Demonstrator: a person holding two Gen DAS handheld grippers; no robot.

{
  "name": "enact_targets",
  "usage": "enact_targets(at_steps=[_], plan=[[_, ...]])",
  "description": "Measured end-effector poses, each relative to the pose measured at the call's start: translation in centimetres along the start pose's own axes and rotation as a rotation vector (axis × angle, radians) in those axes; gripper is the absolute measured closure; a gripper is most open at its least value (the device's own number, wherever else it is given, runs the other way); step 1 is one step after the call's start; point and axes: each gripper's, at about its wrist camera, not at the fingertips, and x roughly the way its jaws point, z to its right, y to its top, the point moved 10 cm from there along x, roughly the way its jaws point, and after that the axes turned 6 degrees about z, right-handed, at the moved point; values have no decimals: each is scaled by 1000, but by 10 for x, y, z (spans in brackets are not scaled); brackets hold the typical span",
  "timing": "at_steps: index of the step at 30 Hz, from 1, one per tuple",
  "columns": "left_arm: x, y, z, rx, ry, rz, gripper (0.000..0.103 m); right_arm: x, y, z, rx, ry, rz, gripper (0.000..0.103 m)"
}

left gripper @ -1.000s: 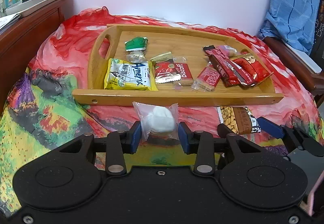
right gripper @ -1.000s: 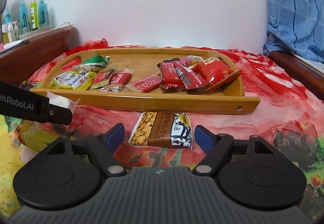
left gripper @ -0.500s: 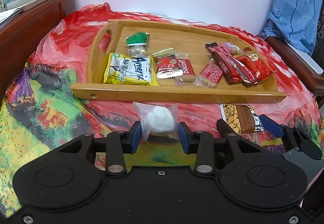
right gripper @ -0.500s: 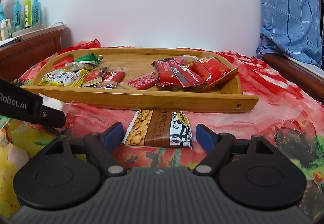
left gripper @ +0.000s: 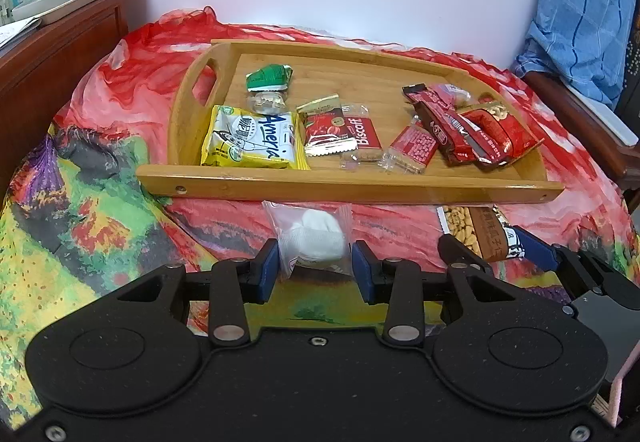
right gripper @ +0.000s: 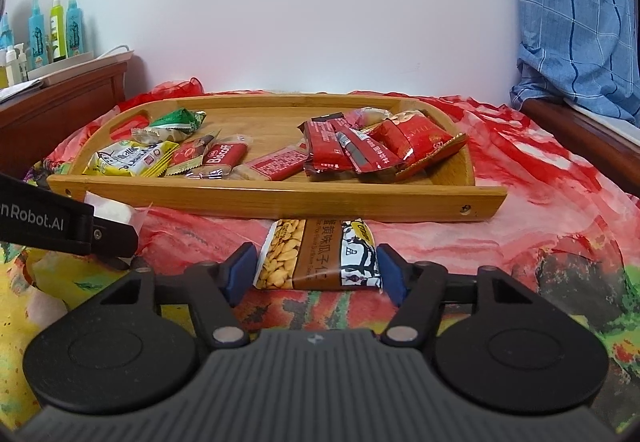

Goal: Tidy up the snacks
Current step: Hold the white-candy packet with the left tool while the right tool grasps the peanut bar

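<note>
1. The surface is a bed or couch draped in a bright cloth [left gripper: 92, 210], red near the wall and yellow-green with dark patches closer in
2. A plain white wall [right gripper: 320, 10] stands behind; a dark wooden cabinet [left gripper: 60, 42] at left carries a white tray and blue and green spray bottles [right gripper: 54, 28], and a blue checked fabric [right gripper: 576, 14] hangs at right over a wooden frame
3. A wooden serving tray [left gripper: 348, 192] lies on the cloth, holding a yellow packet [left gripper: 252, 140], a green wrapper [left gripper: 268, 77], a Biscoff biscuit [left gripper: 362, 132] and a heap of red packets [left gripper: 476, 130]
4. The left gripper [left gripper: 316, 268] has its blue pads set narrowly on either side of a clear packet with a white snack [left gripper: 314, 238], which lies on the cloth just in front of the tray; whether the pads press it I cannot tell
5. The right gripper [right gripper: 316, 270] is fairly wide, its pads flanking a peanut packet [right gripper: 320, 260] lying on the cloth just before the tray's front rail; the pads look at or just off its edges
</note>
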Motion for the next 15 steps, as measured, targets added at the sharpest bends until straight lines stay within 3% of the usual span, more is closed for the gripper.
enact_targets(at_steps=[15], plan=[[-12, 8, 6, 9, -6, 30, 66, -13, 6, 23, 71, -28, -2, 36]])
